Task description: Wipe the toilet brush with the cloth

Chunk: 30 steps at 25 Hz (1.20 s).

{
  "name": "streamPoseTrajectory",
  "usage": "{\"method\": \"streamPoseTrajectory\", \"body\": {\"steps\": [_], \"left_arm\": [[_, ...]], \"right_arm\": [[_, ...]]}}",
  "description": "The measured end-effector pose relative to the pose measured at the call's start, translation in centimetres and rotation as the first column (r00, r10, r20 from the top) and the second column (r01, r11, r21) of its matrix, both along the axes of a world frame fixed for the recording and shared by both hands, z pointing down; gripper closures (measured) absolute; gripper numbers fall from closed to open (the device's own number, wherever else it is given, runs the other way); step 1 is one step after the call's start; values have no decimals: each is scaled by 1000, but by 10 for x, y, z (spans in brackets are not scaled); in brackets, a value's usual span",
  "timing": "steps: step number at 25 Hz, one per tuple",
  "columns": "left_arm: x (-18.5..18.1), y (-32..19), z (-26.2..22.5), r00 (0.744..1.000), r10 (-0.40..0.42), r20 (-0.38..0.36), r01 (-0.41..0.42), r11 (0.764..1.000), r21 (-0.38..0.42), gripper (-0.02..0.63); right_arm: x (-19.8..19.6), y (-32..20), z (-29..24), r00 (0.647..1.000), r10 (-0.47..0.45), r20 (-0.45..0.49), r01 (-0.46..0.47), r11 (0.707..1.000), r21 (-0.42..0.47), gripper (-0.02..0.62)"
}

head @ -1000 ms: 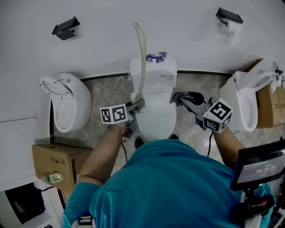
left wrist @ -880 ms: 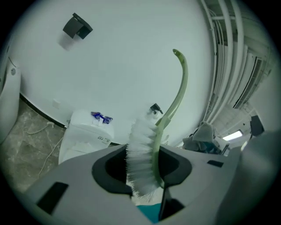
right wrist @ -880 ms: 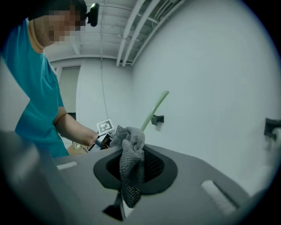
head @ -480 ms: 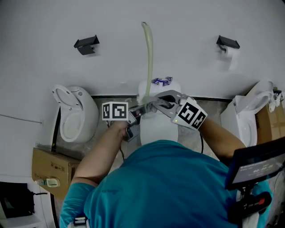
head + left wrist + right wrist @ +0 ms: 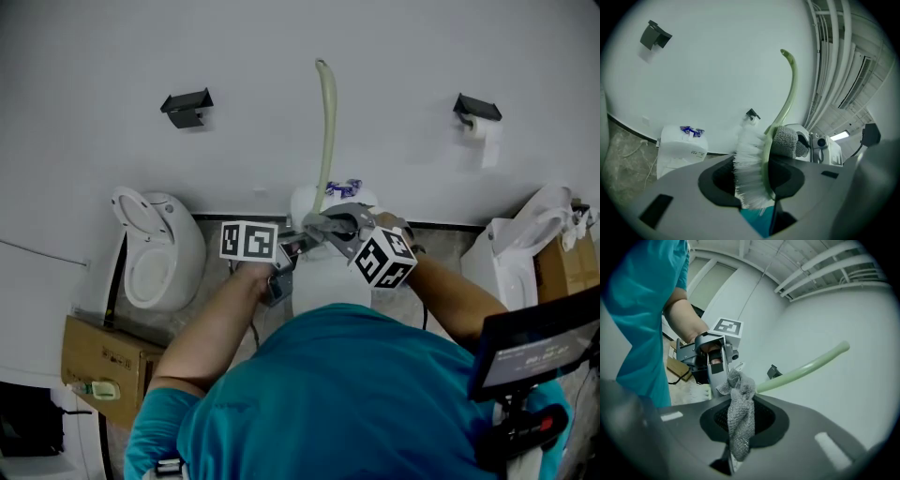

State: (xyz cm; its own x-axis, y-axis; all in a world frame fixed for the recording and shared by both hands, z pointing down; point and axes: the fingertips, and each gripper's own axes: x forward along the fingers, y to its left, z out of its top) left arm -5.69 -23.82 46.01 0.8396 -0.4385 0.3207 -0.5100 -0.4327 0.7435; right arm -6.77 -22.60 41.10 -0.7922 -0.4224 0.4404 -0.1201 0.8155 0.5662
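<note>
- The left gripper (image 5: 749, 187) is clamped on the bristle head of the toilet brush (image 5: 751, 164), whose green handle rises toward 12 o'clock.
- The right gripper (image 5: 739, 430) pinches the grey cloth (image 5: 740, 418), which seems to touch the brush's back at 3 o'clock of the bristles.
- Judged step: the wipe is just starting.
- Next move: draw the cloth along the handle toward 12 o'clock, keeping the brush steady.

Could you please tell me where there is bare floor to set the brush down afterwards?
Bare grey stone floor lies between the left white toilet and the middle toilet, and again towards the right toilet. It is crowded over the middle toilet, where the left gripper and right gripper converge.
</note>
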Motion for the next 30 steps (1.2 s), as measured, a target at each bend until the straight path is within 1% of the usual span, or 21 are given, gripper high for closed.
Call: {"method": "streamPoseTrajectory", "body": {"steps": [2,6,11,15,19,23,27,30], "left_arm": [[2,-2,0,1000,0,-1,0,1000,-4,450],[4,-10,2,1000,4,-1,-4,1000,-13,450],[8,-6,11,1000,24,17,-24,999,-31,451],[9,-5,17,999,34,42,-33,999,-32,451],[6,-9,22,993,35,113,-35,999,-7,451],[0,-11,30,978,28,205,-34,999,26,451],[-7,-14,38,953,23,301,-42,997,58,451],[-16,-16,43,924,15,382,-52,995,87,451]], "right_arm": [[2,-3,1,1000,19,-15,-19,999,34,566],[8,-15,-1,998,58,-15,-57,997,56,565],[18,-27,-11,993,116,23,-117,992,55,565],[22,-34,-23,989,139,51,-141,988,55,565],[22,-37,-34,986,147,74,-152,986,62,565],[27,-38,-40,982,162,94,-168,984,64,565],[34,-40,-44,976,185,111,-192,980,55,565],[37,-42,-46,972,201,121,-208,977,50,565]]}}
